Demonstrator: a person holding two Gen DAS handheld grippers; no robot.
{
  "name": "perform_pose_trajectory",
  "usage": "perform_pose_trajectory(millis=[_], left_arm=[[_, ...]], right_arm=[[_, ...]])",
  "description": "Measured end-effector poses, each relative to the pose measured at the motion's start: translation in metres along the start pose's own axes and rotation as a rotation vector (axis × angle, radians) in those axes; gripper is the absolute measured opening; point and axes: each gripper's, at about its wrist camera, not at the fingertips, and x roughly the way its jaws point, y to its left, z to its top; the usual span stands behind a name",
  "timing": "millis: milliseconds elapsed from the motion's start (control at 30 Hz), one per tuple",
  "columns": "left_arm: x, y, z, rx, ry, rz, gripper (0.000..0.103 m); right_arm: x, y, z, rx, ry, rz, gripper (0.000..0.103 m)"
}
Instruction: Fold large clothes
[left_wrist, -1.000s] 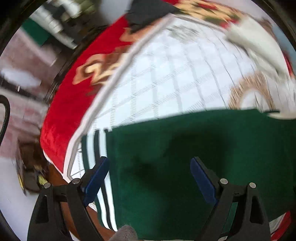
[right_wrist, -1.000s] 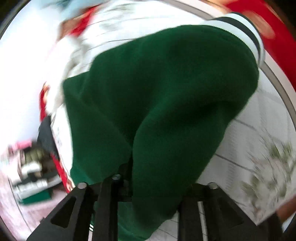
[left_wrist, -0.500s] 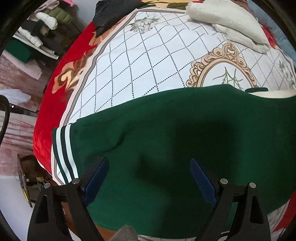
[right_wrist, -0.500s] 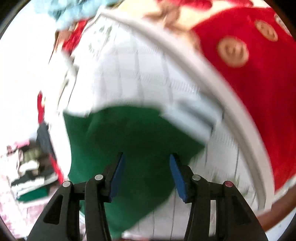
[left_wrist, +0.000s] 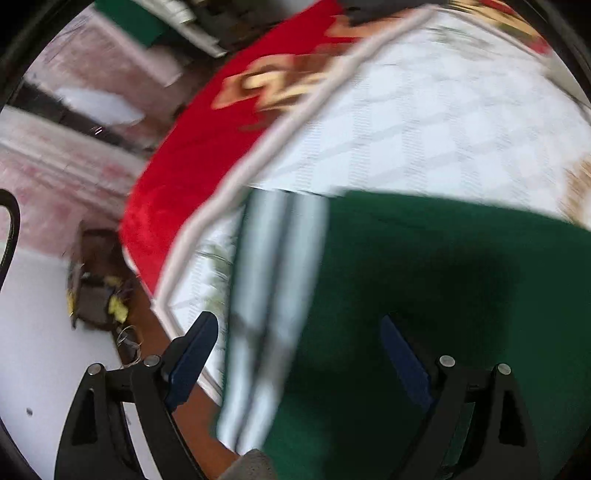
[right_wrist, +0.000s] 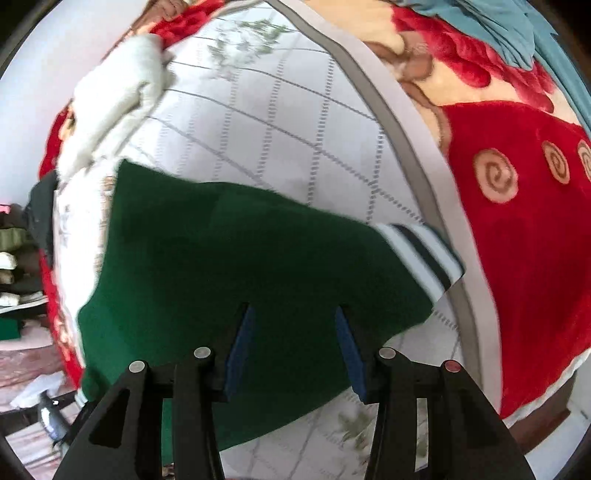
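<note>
Left claw (left_wrist: 299, 354) is held apart above the dark green knit garment (left_wrist: 443, 295). Right claw (right_wrist: 291, 343) is likewise spread, nothing gripped.

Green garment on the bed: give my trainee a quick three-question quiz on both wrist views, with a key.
1. True or false: the right gripper is shut on the green garment.
2. In the right wrist view, the striped cuff lies toward which edge of the white quilted cover: (a) beside the cream towel, (b) beside the red blanket?
3. What lies between the left gripper fingers?

Key: 1 false, it is open. 2 b. 3 the garment's striped band and green cloth.
</note>
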Motion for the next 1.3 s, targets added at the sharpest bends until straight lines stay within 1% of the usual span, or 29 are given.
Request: perform_pose_trajectory(millis=[33,67,100,133,167,200,267,333,400,433,500,567,633,667,700,733,800,867,933,1000,1133,1167,1233,1300], left_arm=[[0.009,0.006,0.006,-0.011,0.002,0.005,0.091],[0.023,0.01,0.016,-0.014,0.021,-0.012,0.098],[0.033,0.01,0.021,-0.01,0.039,-0.028,0.099],[0.038,0.009,0.024,-0.012,0.051,-0.045,0.099],[0.04,0.009,0.026,-0.015,0.057,-0.064,0.099],[0.036,0.009,0.025,-0.005,0.048,-0.07,0.099],[0.015,0.01,0.022,0.019,0.013,-0.092,0.099],[-0.008,0.018,0.017,0.022,-0.023,-0.114,0.099],[-0.03,0.024,0.014,0.028,-0.06,-0.121,0.099],[-0.037,0.026,0.012,0.03,-0.078,-0.118,0.099],[-0.04,0.019,0.013,0.057,-0.101,-0.106,0.099],[-0.028,0.008,0.019,0.069,-0.096,-0.076,0.099],[-0.006,0.005,0.029,0.058,-0.081,-0.067,0.099],[0.012,0.0,0.036,0.056,-0.064,-0.047,0.099],[0.023,-0.001,0.039,0.053,-0.045,-0.053,0.099],[0.037,-0.003,0.043,0.045,-0.019,-0.071,0.1],[0.059,-0.009,0.051,0.039,0.022,-0.111,0.101],[0.064,-0.013,0.055,0.049,0.019,-0.124,0.103],[0.058,-0.016,0.056,0.071,0.01,-0.109,0.103],[0.035,-0.016,0.053,0.097,-0.019,-0.103,0.103],[-0.036,-0.026,0.041,0.133,-0.104,-0.17,0.103],[-0.059,-0.034,0.035,0.152,-0.13,-0.204,0.103],[-0.094,-0.057,0.021,0.197,-0.151,-0.272,0.103],[-0.117,-0.085,0.004,0.244,-0.154,-0.343,0.103]], right_arm=[[-0.002,0.018,-0.004,-0.006,-0.002,0.01,0.048],[-0.003,0.03,-0.019,-0.015,-0.003,0.016,0.048],[0.0,0.043,-0.02,-0.029,0.001,0.019,0.048],[0.001,0.048,-0.028,-0.047,0.01,0.026,0.048],[0.0,0.062,-0.027,-0.076,0.023,0.053,0.048],[0.006,0.088,-0.032,-0.098,0.033,0.069,0.048],[0.011,0.118,-0.035,-0.177,0.058,0.094,0.048],[0.01,0.152,-0.036,-0.28,0.067,0.095,0.05],[0.012,0.18,-0.026,-0.355,0.044,0.053,0.052],[0.01,0.192,-0.022,-0.389,0.029,0.036,0.055],[0.021,0.209,-0.007,-0.44,0.044,0.008,0.056],[0.043,0.222,0.011,-0.445,0.073,-0.001,0.056],[0.081,0.232,0.028,-0.448,0.101,-0.059,0.056],[0.095,0.235,0.033,-0.453,0.096,-0.099,0.056],[0.111,0.235,0.039,-0.448,0.106,-0.123,0.055],[0.126,0.235,0.044,-0.426,0.117,-0.129,0.055],[0.147,0.229,0.051,-0.392,0.148,-0.121,0.055],[0.156,0.224,0.056,-0.364,0.151,-0.115,0.055],[0.155,0.222,0.059,-0.342,0.161,-0.107,0.055],[0.138,0.22,0.059,-0.339,0.162,-0.088,0.055],[0.073,0.194,0.041,-0.307,0.109,0.033,0.058],[0.056,0.181,0.032,-0.286,0.098,0.059,0.059],[0.026,0.148,0.01,-0.23,0.077,0.104,0.069],[0.004,0.106,-0.016,-0.157,0.049,0.109,0.069]])
